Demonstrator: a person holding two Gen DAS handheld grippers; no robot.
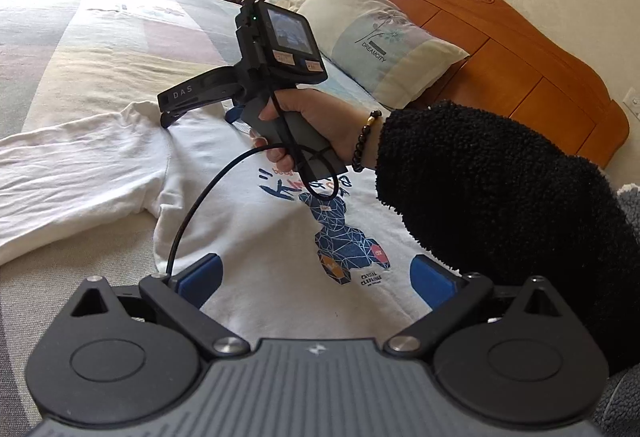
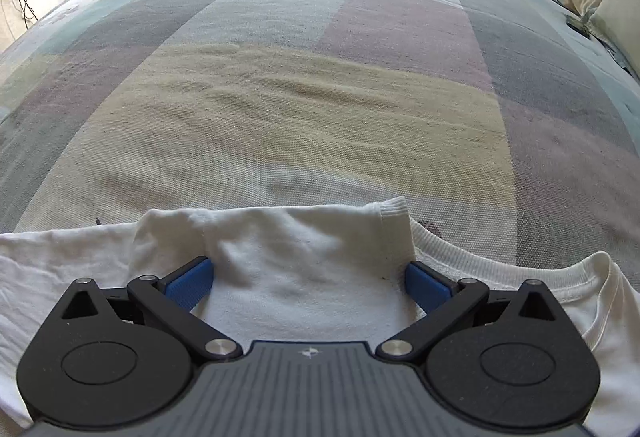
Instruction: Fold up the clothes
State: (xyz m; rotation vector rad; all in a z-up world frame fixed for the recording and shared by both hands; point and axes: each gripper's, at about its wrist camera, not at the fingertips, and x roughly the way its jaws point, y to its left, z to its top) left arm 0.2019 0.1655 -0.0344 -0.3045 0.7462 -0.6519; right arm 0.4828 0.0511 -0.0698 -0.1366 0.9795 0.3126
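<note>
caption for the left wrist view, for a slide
Right gripper at the shoulder of a white printed sweatshirt spread on the bed.

Black fleece sleeve (image 1: 480, 189), dark bead bracelet (image 1: 365, 141), black grippers, blue fingers (image 2: 188, 283), black cable (image 1: 200, 205)

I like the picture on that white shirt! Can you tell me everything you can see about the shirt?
The shirt is white, soft-looking, long-sleeved, lying front-up and flat on the bed. Its chest has a blue animal made of triangles, with orange patches and lettering. One sleeve stretches out sideways, wrinkled. The neck has a ribbed collar. The right gripper is open at the shoulder, its blue fingers either side of a raised fold. The left gripper hangs open over the lower front.
</note>
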